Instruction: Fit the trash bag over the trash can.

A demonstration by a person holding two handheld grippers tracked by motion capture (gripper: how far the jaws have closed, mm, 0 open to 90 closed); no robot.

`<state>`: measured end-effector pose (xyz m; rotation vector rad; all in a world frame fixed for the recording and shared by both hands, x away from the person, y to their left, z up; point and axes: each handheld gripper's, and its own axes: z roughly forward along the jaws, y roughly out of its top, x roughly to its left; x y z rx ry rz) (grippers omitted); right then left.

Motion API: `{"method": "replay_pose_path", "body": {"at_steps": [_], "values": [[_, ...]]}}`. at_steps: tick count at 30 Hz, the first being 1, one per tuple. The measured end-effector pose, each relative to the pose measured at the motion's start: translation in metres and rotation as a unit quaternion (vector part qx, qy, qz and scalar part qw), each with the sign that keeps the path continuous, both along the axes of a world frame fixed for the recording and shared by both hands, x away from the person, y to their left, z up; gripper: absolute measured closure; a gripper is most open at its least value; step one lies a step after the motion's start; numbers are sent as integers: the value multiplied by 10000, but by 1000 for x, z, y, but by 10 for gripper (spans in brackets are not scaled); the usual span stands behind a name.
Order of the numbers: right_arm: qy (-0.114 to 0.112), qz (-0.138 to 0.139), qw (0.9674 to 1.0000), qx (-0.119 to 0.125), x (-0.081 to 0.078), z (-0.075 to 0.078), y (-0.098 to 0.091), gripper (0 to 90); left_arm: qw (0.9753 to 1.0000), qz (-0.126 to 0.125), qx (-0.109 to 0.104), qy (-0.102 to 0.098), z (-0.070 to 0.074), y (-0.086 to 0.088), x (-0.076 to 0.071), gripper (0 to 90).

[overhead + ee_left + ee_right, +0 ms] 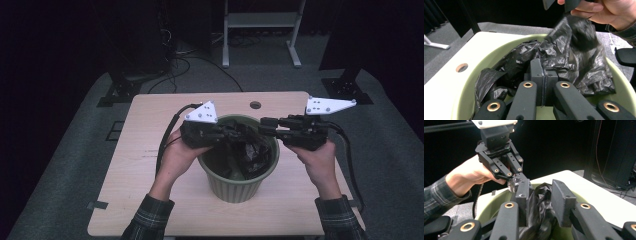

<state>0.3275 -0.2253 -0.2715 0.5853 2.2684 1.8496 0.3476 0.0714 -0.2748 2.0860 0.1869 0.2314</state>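
A green ribbed bin point(235, 187) stands mid-table with a crumpled black plastic bag point(252, 152) inside it. My left gripper point(242, 132) reaches over the bin's left rim, shut, and pinches a fold of the bag. From its own camera the jaws point(544, 67) press flat together, with the bag point(579, 62) bunched beyond them inside the bin's rim point(474, 82). My right gripper point(265, 127) comes in over the right rim. Its jaws point(542, 190) stand apart with the bag point(539, 202) hanging loosely between them. Opposite it, the left gripper point(515, 181) holds a wad of bag.
The light wooden table point(150, 150) has a round cable hole point(255, 105) behind the bin. Grey carpet surrounds it, with a white stand's legs point(295, 57) and loose cables point(180, 65) at the back. A dark rack point(614, 157) stands off to the side.
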Motion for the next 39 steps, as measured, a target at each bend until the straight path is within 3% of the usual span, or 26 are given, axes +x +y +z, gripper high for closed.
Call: {"method": "replay_pose_path", "body": {"at_steps": [11,18,27,30,32,35,36,37,39], "values": [[-108,203,9997,72,-8,1,9,637,9999,23,-39,113,0,0,3,894],[-142,-13,9997,-190,-5,-4,13,612,9998,-82,-146,146,4,-1,1,894],[-334,-385,9971,-567,-9,-8,17,584,9992,118,-251,276,6,1,4,894],[-344,-335,9972,-568,-10,-10,16,640,9990,167,-295,290,7,1,6,894],[-421,-269,9968,-624,-13,-10,18,710,9990,173,-289,289,7,1,6,894],[-530,-257,9953,-767,-15,-11,20,895,9992,137,-293,255,8,1,5,894],[-519,-301,9949,-809,-14,-12,19,900,9991,169,-302,241,8,2,5,892],[-471,-344,9949,-821,-14,-11,18,900,9989,255,-317,219,7,3,5,872],[-421,-448,9953,-752,-12,-11,15,900,9981,446,-329,251,7,7,6,681]]}}
